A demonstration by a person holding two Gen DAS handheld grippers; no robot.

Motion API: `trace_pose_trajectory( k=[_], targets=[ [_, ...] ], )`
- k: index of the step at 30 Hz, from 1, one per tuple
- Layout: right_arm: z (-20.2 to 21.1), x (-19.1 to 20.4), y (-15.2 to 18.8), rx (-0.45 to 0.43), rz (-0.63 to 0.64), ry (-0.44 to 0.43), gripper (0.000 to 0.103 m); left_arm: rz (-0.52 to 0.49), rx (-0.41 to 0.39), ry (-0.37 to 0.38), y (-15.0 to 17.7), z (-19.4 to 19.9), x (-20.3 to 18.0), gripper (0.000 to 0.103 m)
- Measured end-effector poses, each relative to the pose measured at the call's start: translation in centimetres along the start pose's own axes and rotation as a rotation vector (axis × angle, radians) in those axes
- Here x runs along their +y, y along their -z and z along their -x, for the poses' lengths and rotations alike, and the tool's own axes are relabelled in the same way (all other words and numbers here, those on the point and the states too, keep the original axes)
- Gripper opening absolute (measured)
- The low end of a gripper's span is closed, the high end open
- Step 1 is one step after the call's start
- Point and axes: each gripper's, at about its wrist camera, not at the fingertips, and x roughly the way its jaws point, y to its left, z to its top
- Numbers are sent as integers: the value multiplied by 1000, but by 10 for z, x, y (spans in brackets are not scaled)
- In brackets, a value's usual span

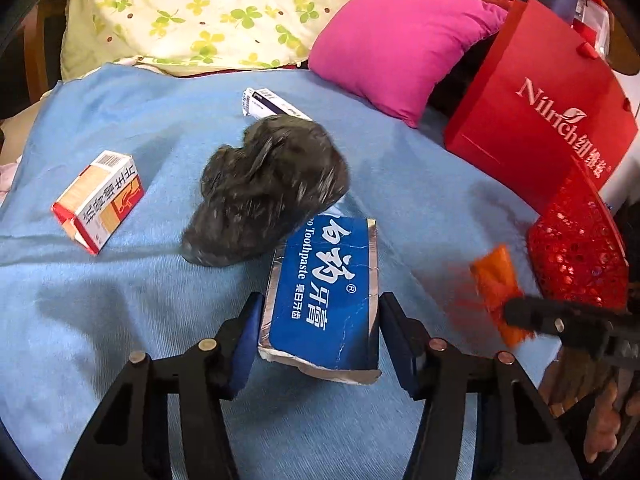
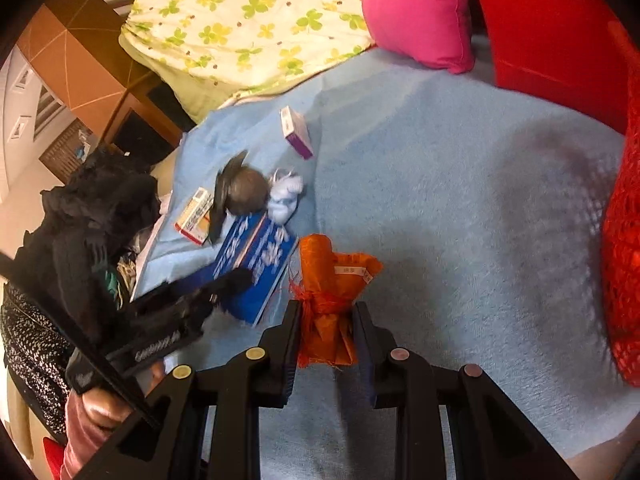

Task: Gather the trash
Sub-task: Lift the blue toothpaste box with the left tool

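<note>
Blue blanket (image 1: 120, 320) covers the bed, w/ clover-print pillow (image 1: 200, 12) and pink cushion (image 1: 396, 44) at the far edge. Red paper bag (image 1: 532, 120) stands at right, near a red sequinned bag (image 1: 580, 248); which one takes the trash cannot be told. Black crumpled bag (image 1: 264, 192) sits mid-blanket, touching the toothpaste box (image 1: 324, 296). Left gripper (image 1: 320, 336): jaws straddle the near end of that box, roughly half open; pad contact looks near on the left side, not clear on the right, so no firm grip judged yet. Right gripper (image 2: 326, 328): nearly closed, clamped on an orange wrapper bundle (image 2: 332, 292). Still loose: red-white carton (image 1: 98, 200), white-purple carton (image 2: 296, 132), white wad (image 2: 284, 196). Judged early-to-mid: one item in hand, one being taken, nothing visibly bagged.
</note>
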Motion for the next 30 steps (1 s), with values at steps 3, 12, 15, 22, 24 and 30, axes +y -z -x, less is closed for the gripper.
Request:
trace_pose_trajectory(
  k=[3,12,15,22,24,30],
  targets=[
    [6,-2,-1,-18,-3,-5,27,18,-20,7,8,15,-4,59],
    [33,2,-2,-96,32,-42,27,89,-146,20,44,70,-26,59],
    [44,6,0,-132,59,-45,27,76,-203,1,53,87,-37,59],
    [72,12,3,-225,107,-69,27,14,-288,-53,74,115,-63,59],
    [78,15,4,-249,121,-76,27,3,-301,-62,76,118,-68,59],
    [88,19,4,-281,143,-105,27,-11,-316,-89,89,132,-82,59]
  ],
)
